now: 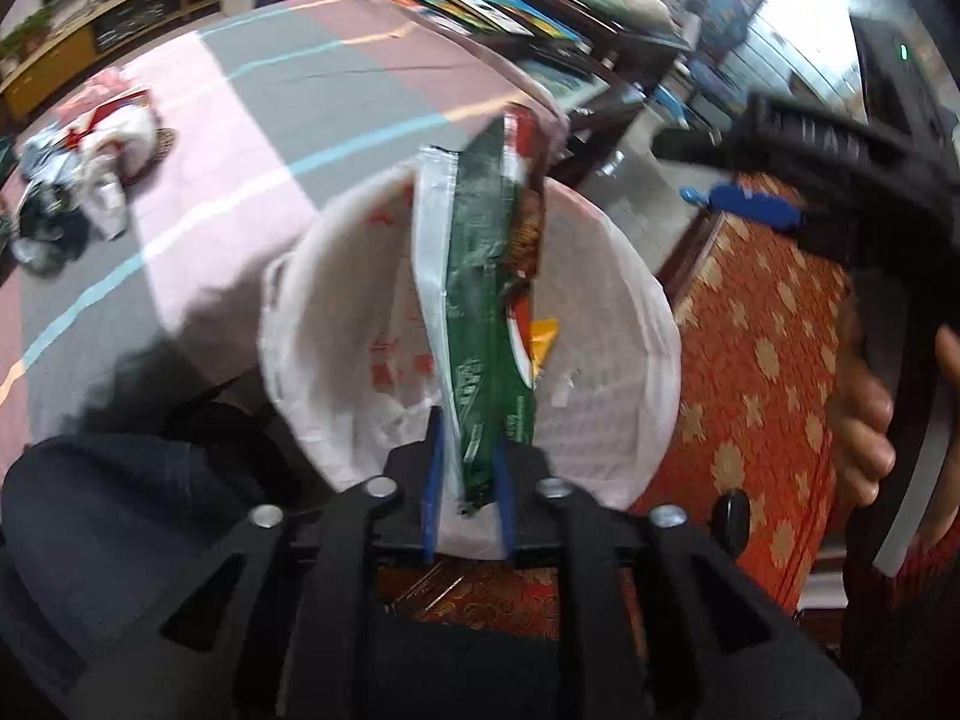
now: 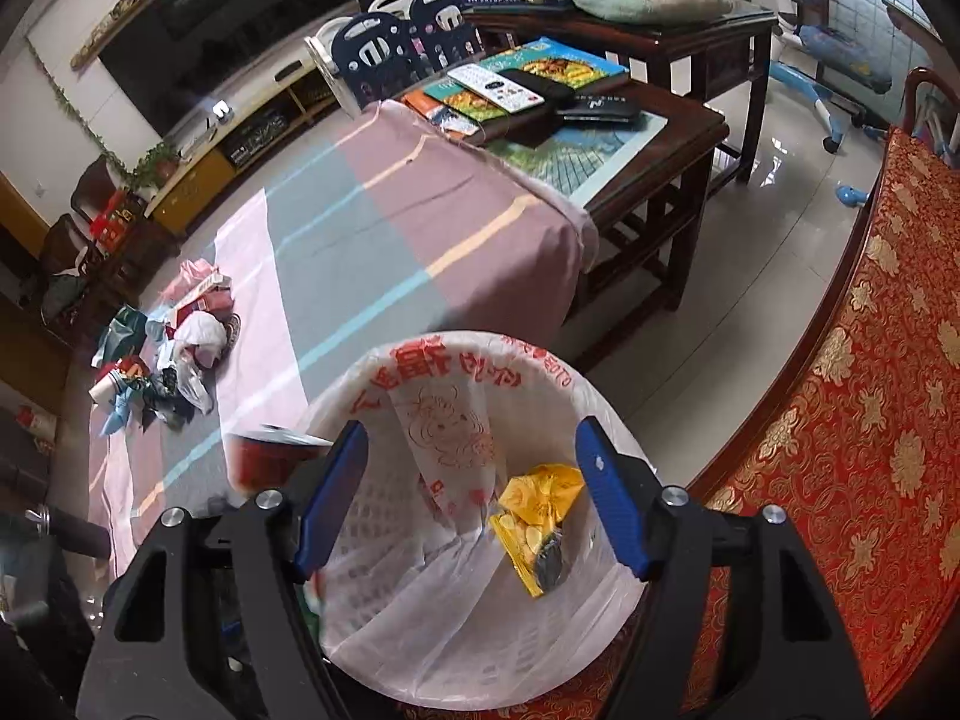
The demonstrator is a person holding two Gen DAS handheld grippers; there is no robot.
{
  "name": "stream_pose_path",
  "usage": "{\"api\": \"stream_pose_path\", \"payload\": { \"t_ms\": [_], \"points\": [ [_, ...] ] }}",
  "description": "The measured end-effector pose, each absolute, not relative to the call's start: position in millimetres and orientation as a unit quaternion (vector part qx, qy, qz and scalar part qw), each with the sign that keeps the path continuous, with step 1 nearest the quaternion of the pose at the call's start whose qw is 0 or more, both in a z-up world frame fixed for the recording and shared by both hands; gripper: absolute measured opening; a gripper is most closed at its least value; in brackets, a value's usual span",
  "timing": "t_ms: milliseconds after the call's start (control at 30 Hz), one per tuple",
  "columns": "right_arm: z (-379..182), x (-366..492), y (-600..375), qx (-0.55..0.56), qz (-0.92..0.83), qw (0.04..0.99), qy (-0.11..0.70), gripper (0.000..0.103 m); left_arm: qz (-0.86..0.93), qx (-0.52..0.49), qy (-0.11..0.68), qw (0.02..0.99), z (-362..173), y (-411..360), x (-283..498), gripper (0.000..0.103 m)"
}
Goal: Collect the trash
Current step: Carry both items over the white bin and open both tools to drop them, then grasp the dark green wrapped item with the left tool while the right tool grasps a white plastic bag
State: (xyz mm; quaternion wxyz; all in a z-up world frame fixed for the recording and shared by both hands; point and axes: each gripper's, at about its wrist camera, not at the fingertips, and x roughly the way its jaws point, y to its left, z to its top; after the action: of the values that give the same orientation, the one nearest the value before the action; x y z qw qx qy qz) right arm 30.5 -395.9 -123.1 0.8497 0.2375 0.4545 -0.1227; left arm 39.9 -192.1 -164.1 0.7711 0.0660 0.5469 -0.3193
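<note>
While left fingers (image 1: 433,468) pinch the wrapper (image 1: 486,312), bin (image 1: 636,324) lies beneath

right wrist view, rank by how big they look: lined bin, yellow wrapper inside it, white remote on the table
1. lined bin
2. yellow wrapper
3. white remote
The remote sits much farther from the camera, so its true size against the wrapper is unsure.

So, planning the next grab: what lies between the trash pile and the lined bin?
Only bare striped cloth between the trash pile and the lined bin, per the right wrist view.
</note>
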Motion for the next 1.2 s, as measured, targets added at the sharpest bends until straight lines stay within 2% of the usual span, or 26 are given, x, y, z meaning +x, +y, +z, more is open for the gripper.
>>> {"api": "stream_pose_path", "payload": {
  "t_ms": [33, 200, 300, 400, 433, 467, 533, 800, 1067, 1200],
  "points": [
    [-122.2, 29.4, -396.5, 0.236, -0.123, 0.851, 0.453, 0.071, -0.325, 0.071, 0.542, 0.771, -164.2, -196.7, 37.7, 0.064],
    [-122.7, 29.3, -391.8, 0.23, -0.12, 0.853, 0.453, 0.072, -0.299, 0.068, 0.531, 0.79, -160.5, -186.9, 42.2, 0.077],
    [-120.0, 28.5, -384.6, 0.231, -0.112, 0.858, 0.445, 0.072, -0.257, 0.037, 0.538, 0.802, -160.9, -163.6, 54.4, 0.078],
    [-93.5, 13.4, -375.2, 0.216, -0.125, 0.896, 0.367, 0.074, -0.214, 0.01, 0.542, 0.813, -162.9, -142.3, 64.9, 0.078],
    [-81.1, 8.0, -369.5, 0.198, -0.132, 0.912, 0.333, 0.079, -0.198, 0.001, 0.542, 0.817, -163.2, -134.2, 67.8, 0.078],
    [-71.1, 4.6, -364.1, 0.182, -0.137, 0.924, 0.308, 0.097, -0.189, -0.005, 0.542, 0.819, -163.4, -130.0, 69.2, 0.078],
    [-57.4, 2.3, -353.4, 0.149, -0.142, 0.941, 0.27, 0.1, -0.178, -0.014, 0.541, 0.822, -163.0, -124.3, 71.0, 0.078],
    [-81.2, 19.6, -336.0, 0.108, -0.125, 0.933, 0.319, 0.1, -0.133, -0.014, 0.516, 0.846, -156.7, -101.6, 78.5, 0.081],
    [-108.8, 41.2, -313.7, 0.124, -0.067, 0.911, 0.387, 0.1, -0.041, -0.095, 0.531, 0.841, -178.3, -20.7, 109.0, 0.081],
    [-123.4, 55.5, -290.8, 0.11, -0.048, 0.907, 0.404, 0.1, -0.042, -0.122, 0.513, 0.849, -179.5, 6.5, 115.5, 0.081]
  ]
}}
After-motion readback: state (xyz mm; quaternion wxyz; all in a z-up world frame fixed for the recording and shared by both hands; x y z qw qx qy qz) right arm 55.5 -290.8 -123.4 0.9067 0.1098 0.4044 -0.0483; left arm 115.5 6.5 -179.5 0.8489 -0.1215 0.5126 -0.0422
